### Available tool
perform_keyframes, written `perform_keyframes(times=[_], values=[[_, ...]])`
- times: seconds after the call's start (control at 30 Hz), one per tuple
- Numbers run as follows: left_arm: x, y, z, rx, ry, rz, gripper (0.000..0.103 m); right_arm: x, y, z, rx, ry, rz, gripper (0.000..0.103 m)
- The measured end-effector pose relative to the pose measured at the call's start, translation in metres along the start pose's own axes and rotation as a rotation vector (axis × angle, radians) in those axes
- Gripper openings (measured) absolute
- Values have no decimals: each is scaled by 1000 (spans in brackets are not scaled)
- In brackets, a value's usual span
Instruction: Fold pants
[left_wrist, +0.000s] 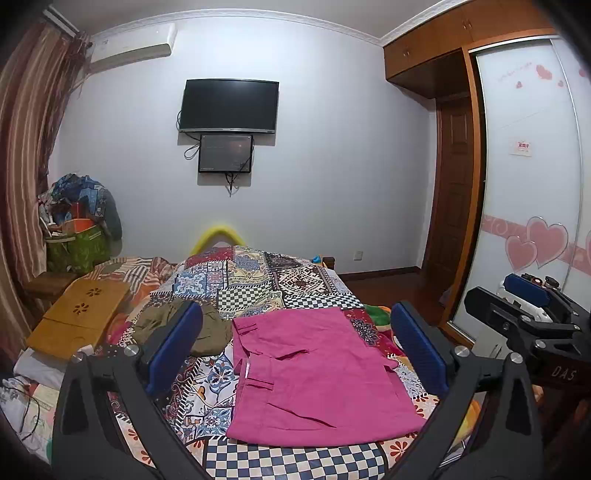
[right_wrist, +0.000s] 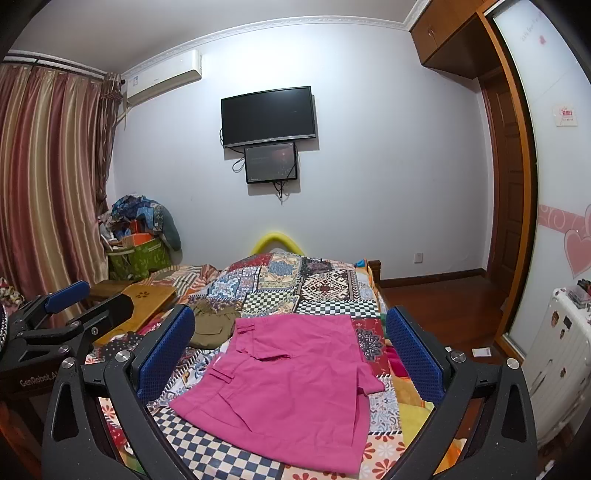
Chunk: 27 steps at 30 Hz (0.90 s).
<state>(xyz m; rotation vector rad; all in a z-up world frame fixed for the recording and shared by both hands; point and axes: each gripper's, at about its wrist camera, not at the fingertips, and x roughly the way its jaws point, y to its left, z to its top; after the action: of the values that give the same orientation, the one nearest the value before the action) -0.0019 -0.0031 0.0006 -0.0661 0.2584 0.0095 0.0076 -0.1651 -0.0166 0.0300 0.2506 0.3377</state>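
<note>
Pink pants (left_wrist: 314, 373) lie folded flat on the patchwork bedspread (left_wrist: 258, 280), waistband to the left. In the right wrist view the pink pants (right_wrist: 284, 387) sit low in the middle. My left gripper (left_wrist: 295, 350) hovers above them, open wide, nothing between its blue pads. My right gripper (right_wrist: 290, 350) is also open and empty above the pants. The right gripper (left_wrist: 532, 306) shows at the right edge of the left wrist view; the left gripper (right_wrist: 70, 314) shows at the left edge of the right wrist view.
An olive garment (left_wrist: 184, 325) lies bunched just left of the pants. A wooden lap table (left_wrist: 74, 317) rests on the bed's left side. A heap of bags and clothes (left_wrist: 77, 221) stands by the curtain. A white suitcase (right_wrist: 561, 354) and wardrobe stand to the right.
</note>
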Motion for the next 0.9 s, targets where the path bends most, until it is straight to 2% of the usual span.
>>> perform_keyframes(times=[0.9], values=[[5,8,0,-13,7,2,103,1,1,-2,-2,4,0,103]])
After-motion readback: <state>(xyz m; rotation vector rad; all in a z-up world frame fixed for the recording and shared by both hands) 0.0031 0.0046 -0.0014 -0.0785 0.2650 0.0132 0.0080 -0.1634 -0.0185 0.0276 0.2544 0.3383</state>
